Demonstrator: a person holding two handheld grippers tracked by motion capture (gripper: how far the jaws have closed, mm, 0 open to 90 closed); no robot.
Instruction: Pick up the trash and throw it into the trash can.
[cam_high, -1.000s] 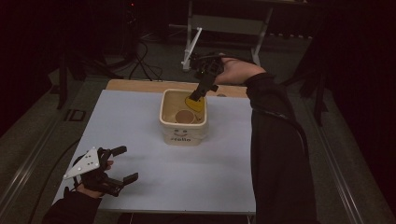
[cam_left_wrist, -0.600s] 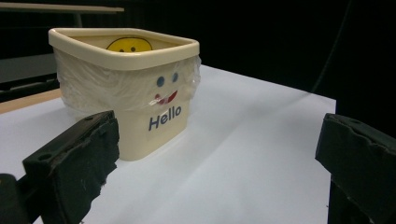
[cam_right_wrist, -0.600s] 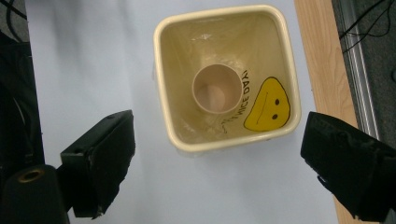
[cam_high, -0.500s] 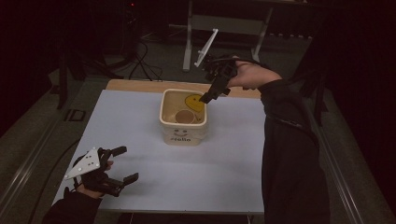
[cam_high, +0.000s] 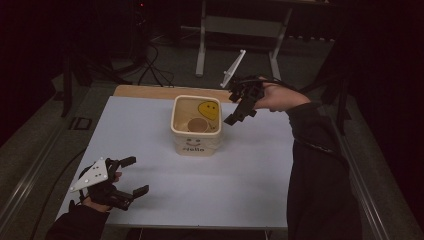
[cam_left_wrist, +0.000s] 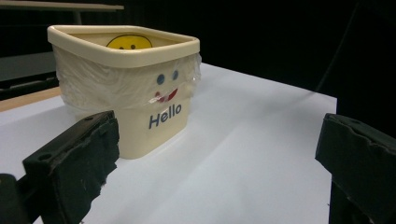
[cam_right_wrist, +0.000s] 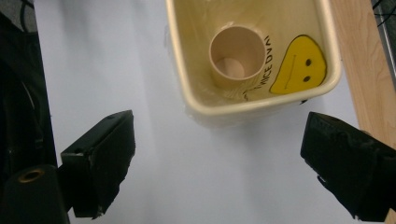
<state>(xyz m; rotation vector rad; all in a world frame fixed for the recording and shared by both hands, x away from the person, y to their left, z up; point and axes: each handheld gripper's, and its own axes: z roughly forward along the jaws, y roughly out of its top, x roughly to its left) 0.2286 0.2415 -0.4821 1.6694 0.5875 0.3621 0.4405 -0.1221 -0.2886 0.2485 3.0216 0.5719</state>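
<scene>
Table (cam_high: 150, 130), one, white-topped, with a wooden strip along its far edge. Bin (cam_high: 196, 125), one, cream, square, upright near the table's far middle; "Hello" and a small face on its near wall, clear film wrapped under the rim. Grippers, two. Right gripper (cam_high: 241, 106) held in the air just beside the bin's right rim, jaws spread wide, nothing between them. Left gripper (cam_high: 125, 176) low over the near left corner, well apart from the bin, jaws likewise spread and empty. Cup (cam_right_wrist: 236, 55), one, tan, upright inside the bin. Yellow smiley piece (cam_right_wrist: 297, 65), one, leaning against the bin's inner wall beside the cup.
</scene>
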